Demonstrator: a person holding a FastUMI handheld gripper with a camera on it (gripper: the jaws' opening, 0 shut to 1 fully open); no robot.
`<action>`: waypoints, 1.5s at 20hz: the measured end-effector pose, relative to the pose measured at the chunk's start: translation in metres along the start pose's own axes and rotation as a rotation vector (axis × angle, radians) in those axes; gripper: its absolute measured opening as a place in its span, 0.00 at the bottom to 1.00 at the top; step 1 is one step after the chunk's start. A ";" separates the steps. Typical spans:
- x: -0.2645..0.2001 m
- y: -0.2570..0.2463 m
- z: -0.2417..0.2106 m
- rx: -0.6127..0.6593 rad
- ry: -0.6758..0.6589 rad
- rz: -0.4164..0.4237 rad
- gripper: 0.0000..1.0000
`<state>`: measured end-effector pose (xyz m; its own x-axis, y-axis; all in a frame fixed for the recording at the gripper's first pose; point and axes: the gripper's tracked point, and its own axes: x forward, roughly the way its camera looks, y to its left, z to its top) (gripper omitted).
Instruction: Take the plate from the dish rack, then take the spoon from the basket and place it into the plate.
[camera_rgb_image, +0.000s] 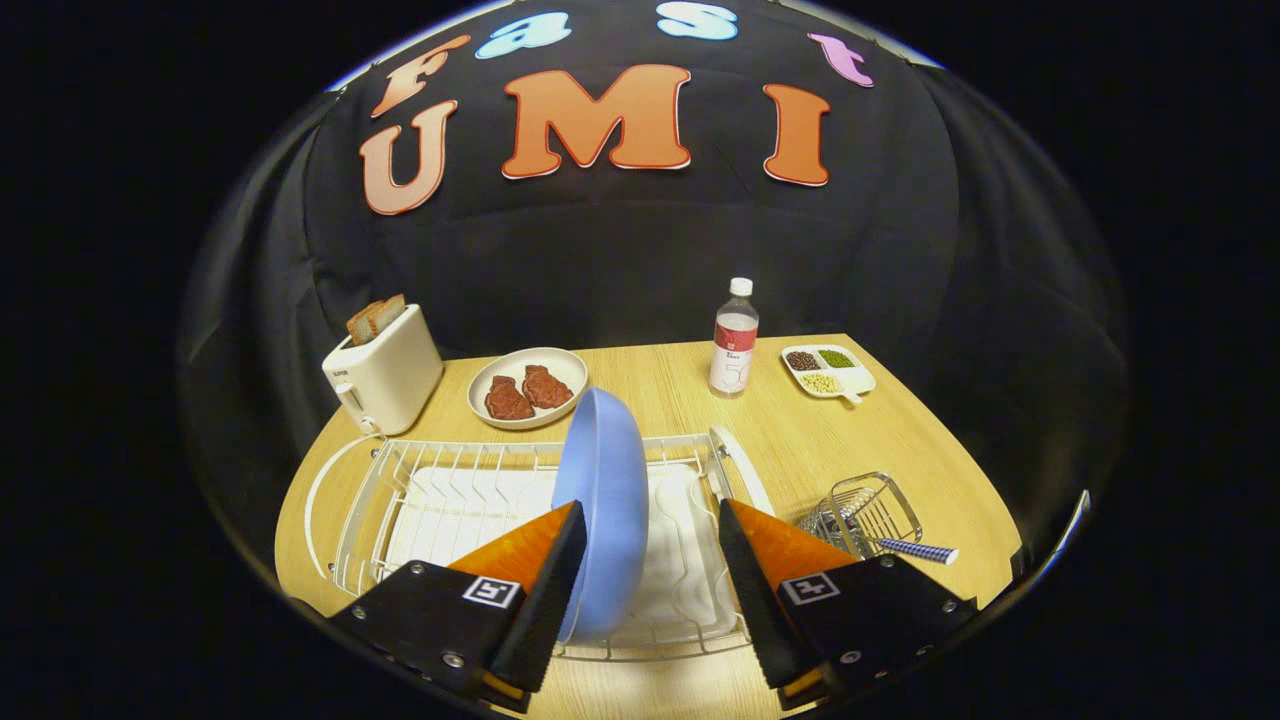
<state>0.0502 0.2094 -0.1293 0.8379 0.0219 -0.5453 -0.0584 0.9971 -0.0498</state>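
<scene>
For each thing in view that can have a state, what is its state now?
gripper: jaws open, one on each side of the plate, not pressing on it.
blue plate: on edge in the dish rack, tilted.
dish rack: holds the plate.
toaster: bread slices in its slots.
bottle: upright, capped.
wire basket: spoon handle sticking out.
beige plate: flat, holds two brown pieces.
divided tray: three compartments filled.

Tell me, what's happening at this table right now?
A person's hand-held gripper is reaching for a blue plate that stands on edge in the white dish rack. Its fingers are open; the plate sits between them, close against one finger, not yet gripped. The spoon waits in the wire basket beside the rack.
</scene>
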 end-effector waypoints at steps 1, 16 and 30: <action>0.002 0.000 -0.003 0.006 0.019 -0.005 0.76; -0.005 -0.004 0.024 -0.013 -0.004 -0.203 0.14; -0.058 -0.017 0.046 -0.035 -0.096 -0.219 0.14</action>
<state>0.0272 0.1941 -0.0584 0.8803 -0.1865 -0.4362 0.1133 0.9755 -0.1884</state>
